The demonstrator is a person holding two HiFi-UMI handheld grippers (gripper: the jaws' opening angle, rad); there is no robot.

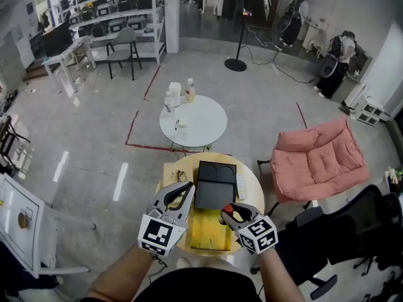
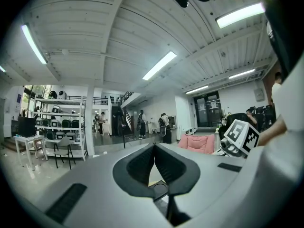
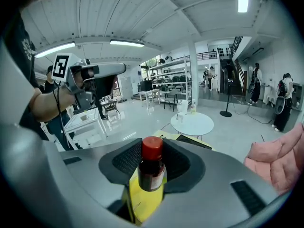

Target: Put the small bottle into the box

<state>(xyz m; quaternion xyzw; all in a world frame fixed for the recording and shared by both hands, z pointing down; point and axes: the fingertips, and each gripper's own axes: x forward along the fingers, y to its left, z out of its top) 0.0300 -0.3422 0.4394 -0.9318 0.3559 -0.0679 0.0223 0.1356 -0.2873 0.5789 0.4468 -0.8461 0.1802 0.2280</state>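
Small bottle (image 3: 151,172): pinched in right hand-held gripper (image 1: 225,216); box (image 1: 215,184) at its 11 o'clock. Left hand-held gripper (image 2: 154,148): pressed together, empty. Risk: bottle likely clips box rim, tips on release.

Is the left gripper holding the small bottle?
No, the small bottle is clamped in the right gripper, while the left gripper is shut on nothing.

Glossy grey floor (image 1: 94,137); white round table (image 1: 204,128); pink armchair (image 1: 318,159); shelving (image 1: 123,8) behind; ceiling strip lights (image 2: 159,65).
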